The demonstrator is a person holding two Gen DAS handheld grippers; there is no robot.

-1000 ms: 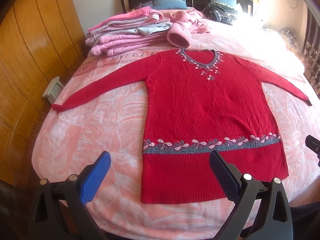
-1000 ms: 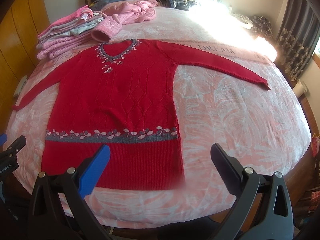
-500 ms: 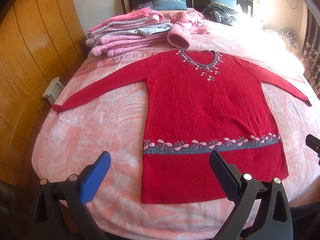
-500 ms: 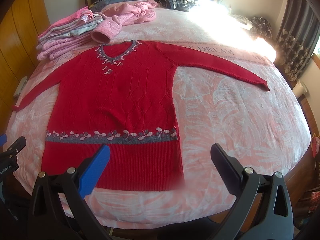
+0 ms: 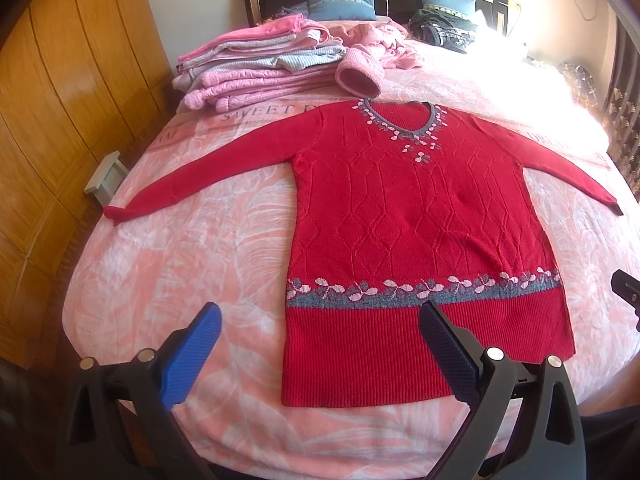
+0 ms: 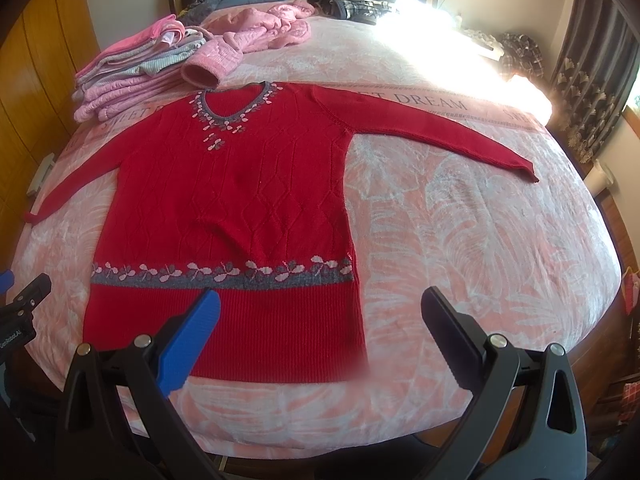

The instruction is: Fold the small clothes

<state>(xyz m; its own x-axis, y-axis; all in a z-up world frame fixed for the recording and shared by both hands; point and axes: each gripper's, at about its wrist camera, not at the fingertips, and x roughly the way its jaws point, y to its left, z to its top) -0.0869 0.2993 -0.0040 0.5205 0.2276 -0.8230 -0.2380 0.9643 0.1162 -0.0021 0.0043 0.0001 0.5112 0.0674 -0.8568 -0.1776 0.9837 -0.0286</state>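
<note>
A: So, how do the two tools stand?

B: The left gripper and right gripper both hover with fingers spread apart, empty, at the near edge of the bed.

A: And the clothing?

B: A red sweater lies flat, sleeves outstretched, hem nearest. A pile of pink clothes sits far left, just beyond its collar.
</note>
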